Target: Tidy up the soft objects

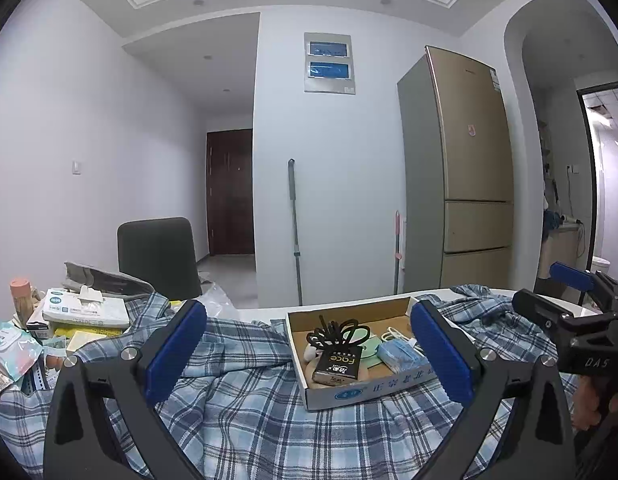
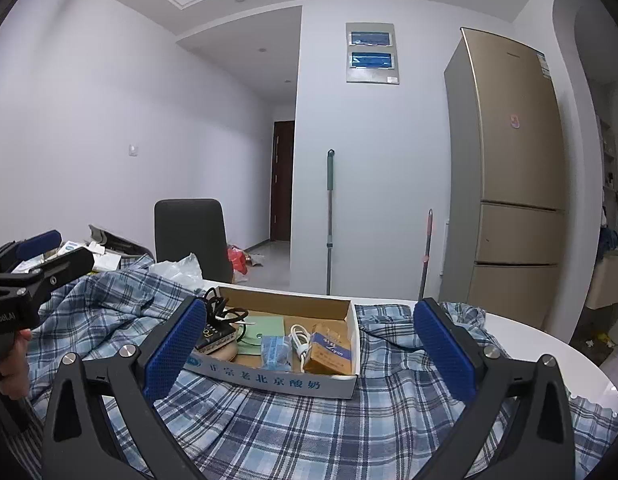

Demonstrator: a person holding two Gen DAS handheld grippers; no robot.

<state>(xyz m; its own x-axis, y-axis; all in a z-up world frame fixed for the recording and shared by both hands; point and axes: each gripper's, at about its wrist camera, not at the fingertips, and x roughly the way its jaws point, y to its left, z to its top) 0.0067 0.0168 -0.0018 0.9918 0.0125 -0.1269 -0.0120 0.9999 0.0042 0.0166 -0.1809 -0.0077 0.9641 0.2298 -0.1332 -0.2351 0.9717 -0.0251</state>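
Note:
A blue and white plaid shirt (image 1: 245, 408) lies crumpled over the table and also fills the foreground of the right wrist view (image 2: 309, 432). A shallow cardboard box (image 1: 309, 394) rests on it, holding black cords, a cigarette pack, a blue packet and a white cable; it also shows in the right wrist view (image 2: 269, 378). My left gripper (image 1: 309, 354) is open and empty, hovering over the shirt in front of the box. My right gripper (image 2: 311, 354) is open and empty, just in front of the box. Each gripper shows at the edge of the other's view.
A pile of tissue packs, wipes and boxes (image 1: 85, 312) sits at the table's left. A dark chair (image 1: 159, 258) stands behind the table. A mop (image 1: 295, 232) leans on the wall and a gold fridge (image 1: 465, 168) stands at the right. The white table edge (image 2: 549, 356) curves right.

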